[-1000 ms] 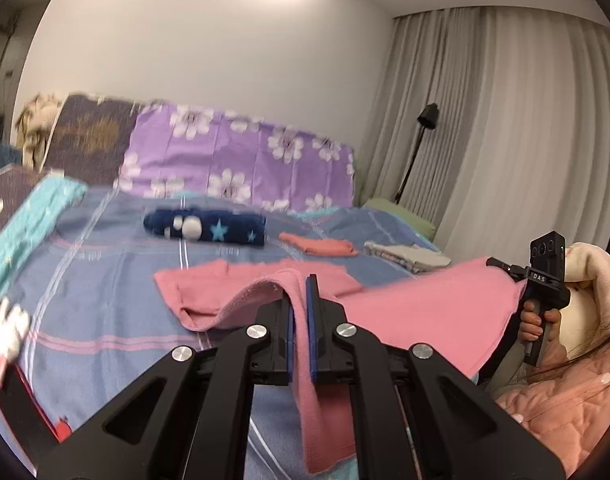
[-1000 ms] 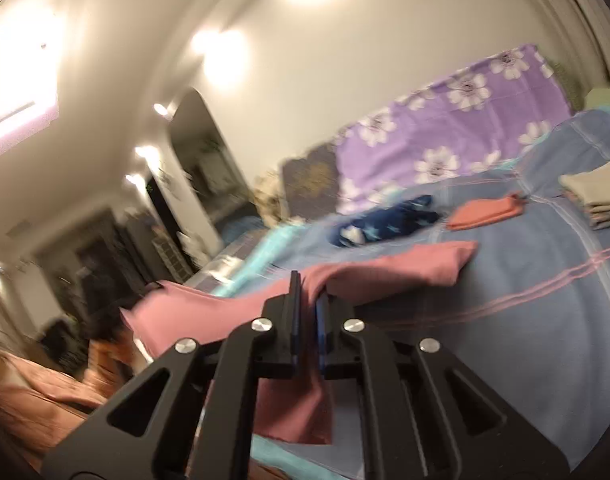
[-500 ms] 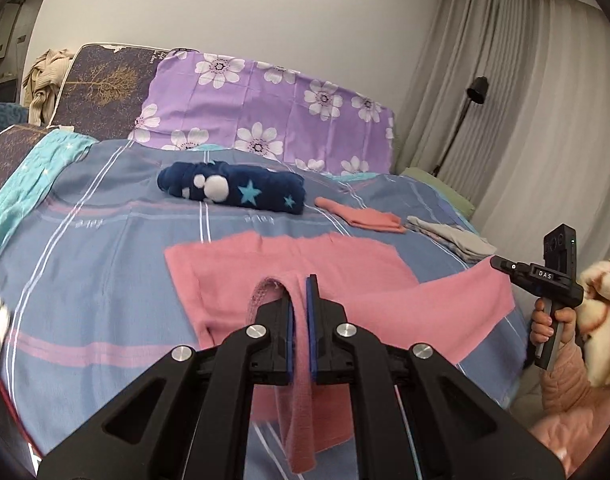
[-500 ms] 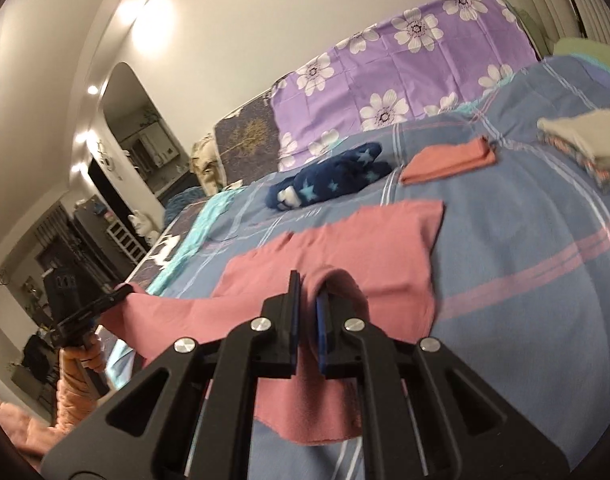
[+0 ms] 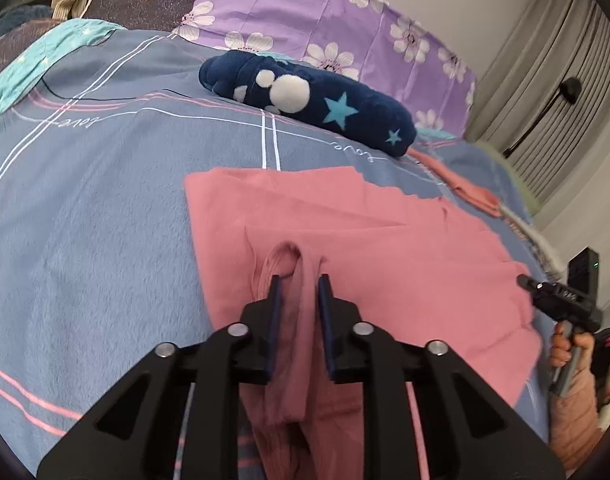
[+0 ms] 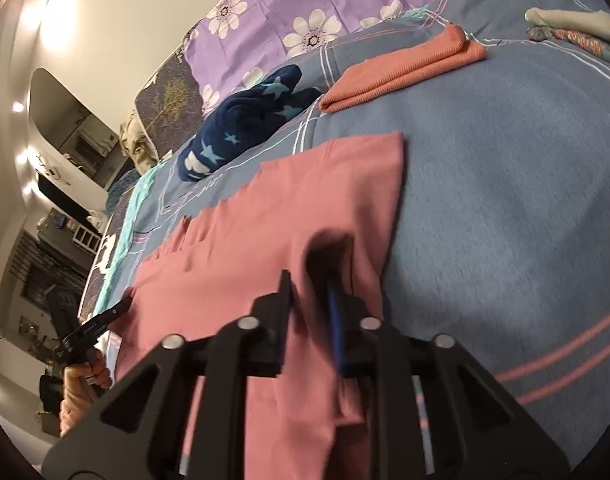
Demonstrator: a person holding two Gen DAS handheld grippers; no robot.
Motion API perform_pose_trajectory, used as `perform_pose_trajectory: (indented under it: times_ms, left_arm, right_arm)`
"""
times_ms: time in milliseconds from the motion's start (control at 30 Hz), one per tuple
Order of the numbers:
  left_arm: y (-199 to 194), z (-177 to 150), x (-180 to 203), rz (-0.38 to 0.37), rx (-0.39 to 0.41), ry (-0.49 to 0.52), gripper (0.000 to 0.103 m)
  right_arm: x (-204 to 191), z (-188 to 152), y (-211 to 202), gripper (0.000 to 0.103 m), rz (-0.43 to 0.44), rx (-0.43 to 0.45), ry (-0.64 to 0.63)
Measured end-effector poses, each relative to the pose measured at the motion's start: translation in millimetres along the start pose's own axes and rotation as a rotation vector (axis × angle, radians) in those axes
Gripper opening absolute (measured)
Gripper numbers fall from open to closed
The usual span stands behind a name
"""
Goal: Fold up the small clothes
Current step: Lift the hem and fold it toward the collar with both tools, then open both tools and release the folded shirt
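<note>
Pink garment [image 5: 365, 248] lies spread on the bed [image 5: 85, 220]. Left tool [image 5: 299, 280] and right tool [image 6: 309, 280] both opening, near hem loose between jaws, pads no longer pinching. Let the hem drop flat, then withdraw straight back so nothing drags. Right view alone shows folded orange cloth [image 6: 405, 66] clearly.
</note>
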State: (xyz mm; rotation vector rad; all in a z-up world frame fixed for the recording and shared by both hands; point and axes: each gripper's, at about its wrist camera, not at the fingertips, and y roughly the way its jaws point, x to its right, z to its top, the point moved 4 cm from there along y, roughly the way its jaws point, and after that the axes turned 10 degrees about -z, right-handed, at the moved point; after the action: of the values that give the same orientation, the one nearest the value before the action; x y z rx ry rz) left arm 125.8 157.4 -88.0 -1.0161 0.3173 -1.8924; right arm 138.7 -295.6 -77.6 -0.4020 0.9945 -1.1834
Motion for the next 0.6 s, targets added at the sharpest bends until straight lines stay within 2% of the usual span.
perform_pose_trajectory:
  times_ms: [167, 200, 233, 267, 333, 433, 500, 567, 600]
  left_arm:
    - [-16.8, -9.1, 4.4, -0.042, -0.007, 0.001, 0.021]
    - [-16.1, -10.6, 5.7, -0.041, -0.019, 0.005, 0.014]
    - [-16.4, -12.4, 7.8, -0.04, -0.028, 0.011, 0.002]
    - [-18.8, -14.2, 10.3, -0.049, -0.034, 0.014, 0.002]
    - [-26.0, -11.9, 17.1, -0.084, -0.014, 0.008, 0.002]
    - [-45.1, 7.3, 30.0, -0.139, 0.058, -0.001, 0.002]
    - [-60.4, 34.1, 36.6, -0.163, 0.137, -0.022, 0.002]
    - [-63.4, 63.2, 33.9, -0.166, 0.197, -0.069, 0.002]
    - [-59.7, 75.9, 27.9, -0.135, 0.22, -0.09, 0.004]
  right_arm:
    - [-18.7, -16.8, -24.6, 0.023, 0.002, -0.003, -0.116]
    - [-22.4, -20.0, -26.7, 0.017, -0.021, -0.005, -0.139]
    - [-24.9, -21.1, -26.8, 0.012, -0.039, -0.005, -0.153]
    - [-27.2, -21.5, -30.1, 0.006, -0.053, 0.0, -0.156]
    - [-30.3, -15.5, -37.5, 0.005, -0.033, 0.027, -0.141]
    - [-33.4, 12.4, -58.4, 0.005, 0.06, 0.104, -0.082]
    - [-34.8, 40.6, -63.7, 0.005, 0.101, 0.145, -0.042]
    - [-31.7, 76.4, -55.4, 0.005, 0.071, 0.177, -0.007]
    - [-25.9, 93.7, -43.8, 0.011, 0.033, 0.174, 0.021]
